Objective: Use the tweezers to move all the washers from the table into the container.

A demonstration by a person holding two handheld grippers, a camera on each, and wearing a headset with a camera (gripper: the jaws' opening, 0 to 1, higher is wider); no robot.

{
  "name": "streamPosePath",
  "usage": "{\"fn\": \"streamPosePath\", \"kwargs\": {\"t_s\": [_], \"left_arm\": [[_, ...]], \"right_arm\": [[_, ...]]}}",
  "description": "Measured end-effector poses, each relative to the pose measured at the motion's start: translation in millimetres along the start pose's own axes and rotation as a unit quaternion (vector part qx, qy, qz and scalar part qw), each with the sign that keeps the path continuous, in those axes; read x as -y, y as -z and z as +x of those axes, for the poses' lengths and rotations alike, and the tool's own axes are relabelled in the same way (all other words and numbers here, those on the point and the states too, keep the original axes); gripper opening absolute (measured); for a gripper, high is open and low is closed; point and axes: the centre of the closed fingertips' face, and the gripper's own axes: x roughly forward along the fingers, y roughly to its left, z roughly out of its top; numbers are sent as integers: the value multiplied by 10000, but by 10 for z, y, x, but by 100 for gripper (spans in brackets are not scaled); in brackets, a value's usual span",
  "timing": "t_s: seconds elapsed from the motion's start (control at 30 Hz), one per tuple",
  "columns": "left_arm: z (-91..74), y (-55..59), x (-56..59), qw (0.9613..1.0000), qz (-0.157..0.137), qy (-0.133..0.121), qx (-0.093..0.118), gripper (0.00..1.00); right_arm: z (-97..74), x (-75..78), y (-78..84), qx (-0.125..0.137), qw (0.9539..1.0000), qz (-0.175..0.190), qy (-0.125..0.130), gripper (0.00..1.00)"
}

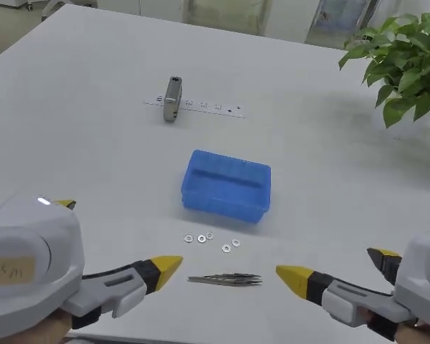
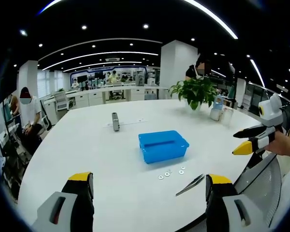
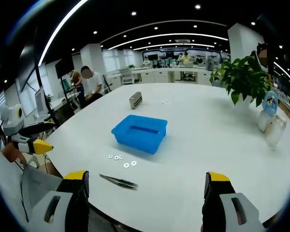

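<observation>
Several small silver washers (image 1: 211, 240) lie on the white table (image 1: 93, 143), just in front of an open blue container (image 1: 226, 183). Slim metal tweezers (image 1: 226, 279) rest flat on the table nearer to me than the washers. My left gripper (image 1: 115, 235) hovers open to the left of the tweezers, and my right gripper (image 1: 337, 265) hovers open to their right. Neither holds anything. The left gripper view has the tweezers (image 2: 191, 184), washers (image 2: 170, 173) and container (image 2: 163, 145) ahead. The right gripper view shows the tweezers (image 3: 118, 181) and washers (image 3: 121, 159) too.
A small metal block (image 1: 172, 99) stands on a pale printed strip (image 1: 201, 106) behind the container. A potted plant (image 1: 408, 64) is at the far right, with a bottle and cups (image 3: 270, 121) beyond it. People sit at desks (image 2: 26, 111) off the table.
</observation>
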Motion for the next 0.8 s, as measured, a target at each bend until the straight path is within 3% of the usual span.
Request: {"fn": "streamPosePath", "kwargs": {"t_s": [0.23,0.8], "left_arm": [[1,18,-4,9999,68,10,-94,99],[43,-28,50,9998,135,160,-78,99]], "right_arm": [[7,-27,-27,51,10000,1,-28,99],[43,-42,-18,-4,10000,-39,3,99]]}}
